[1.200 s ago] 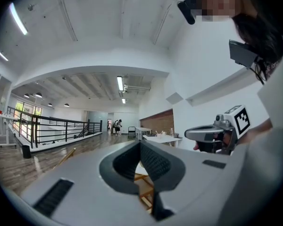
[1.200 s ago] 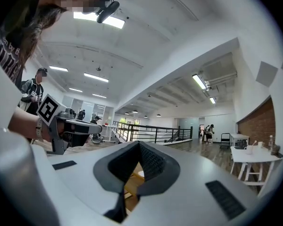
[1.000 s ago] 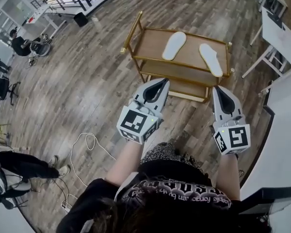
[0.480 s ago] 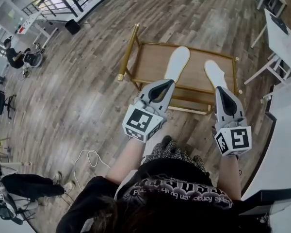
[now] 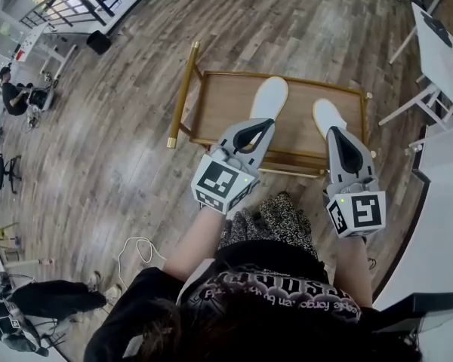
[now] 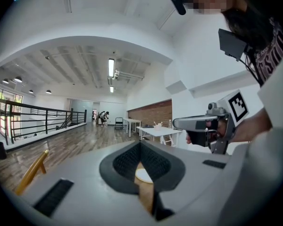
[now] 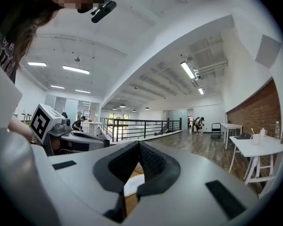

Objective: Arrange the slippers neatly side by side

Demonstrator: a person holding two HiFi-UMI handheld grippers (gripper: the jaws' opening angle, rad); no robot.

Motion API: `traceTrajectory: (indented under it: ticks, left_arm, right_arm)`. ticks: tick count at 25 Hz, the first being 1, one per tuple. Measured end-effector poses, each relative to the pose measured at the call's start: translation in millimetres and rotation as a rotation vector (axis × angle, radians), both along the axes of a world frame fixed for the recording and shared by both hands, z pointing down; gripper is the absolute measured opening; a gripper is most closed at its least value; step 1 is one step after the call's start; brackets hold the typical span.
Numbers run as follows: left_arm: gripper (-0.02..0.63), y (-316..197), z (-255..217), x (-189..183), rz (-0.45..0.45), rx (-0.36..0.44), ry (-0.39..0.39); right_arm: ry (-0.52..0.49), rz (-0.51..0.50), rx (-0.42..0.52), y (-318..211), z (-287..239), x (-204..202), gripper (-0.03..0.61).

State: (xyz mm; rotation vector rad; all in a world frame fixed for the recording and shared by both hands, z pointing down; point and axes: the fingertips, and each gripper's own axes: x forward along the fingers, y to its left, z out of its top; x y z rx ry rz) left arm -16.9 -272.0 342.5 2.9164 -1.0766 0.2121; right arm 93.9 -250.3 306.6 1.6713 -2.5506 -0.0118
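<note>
Two white slippers lie on a low wooden cart (image 5: 219, 108) with a gold frame. The left slipper (image 5: 269, 96) points away from me, and the right slipper (image 5: 326, 115) lies apart from it, angled a little. My left gripper (image 5: 267, 122) hovers over the near end of the left slipper, jaws shut and empty. The right gripper (image 5: 334, 131) hangs over the near end of the right slipper, also shut and empty. In the left gripper view a patch of white slipper (image 6: 144, 175) shows below the closed tips (image 6: 140, 143). The right gripper view shows the same below its tips (image 7: 139, 143).
White tables (image 5: 440, 55) stand at the right, close to the cart. A white cable (image 5: 136, 249) loops on the wooden floor at the lower left. A black bin (image 5: 99, 41) and a railing are at the far left, with people seated beyond.
Both grippers have moved forward from in front of the cart to over the near ends of the slippers. The cart now sits closer in the head view. The jaws stayed shut.
</note>
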Motion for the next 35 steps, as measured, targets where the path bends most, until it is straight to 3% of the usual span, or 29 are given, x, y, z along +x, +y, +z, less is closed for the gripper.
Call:
traceTrajectory:
  ticks: [10, 17, 28, 34, 35]
  left_arm:
    - [-0.003, -75.8, 41.5, 23.5, -0.115, -0.073, -0.073]
    - [-0.005, -104.2, 60.1, 22.2, -0.116, -0.094, -0.071]
    - [-0.003, -145.8, 137.4, 10.9, -0.125, -0.28, -0.143]
    - [0.0, -149.8, 195.8, 9.9, -0.106, -0.51, -0.164]
    - [0.025, -150.1, 203.3, 11.0, -0.095, -0.549, -0.161]
  right_arm:
    - [0.012, -0.098, -0.03, -81.4, 16.9, 26.2, 0.005]
    - [-0.004, -0.128, -0.071, -120.9, 35.9, 21.8, 0.005]
    - [0.005, -0.087, -0.149, -154.4, 64.7, 18.1, 0.005]
    - [0.016, -0.065, -0.194, -159.4, 82.7, 21.0, 0.005]
    - [0.018, -0.062, -0.199, -160.3, 84.8, 21.6, 0.005]
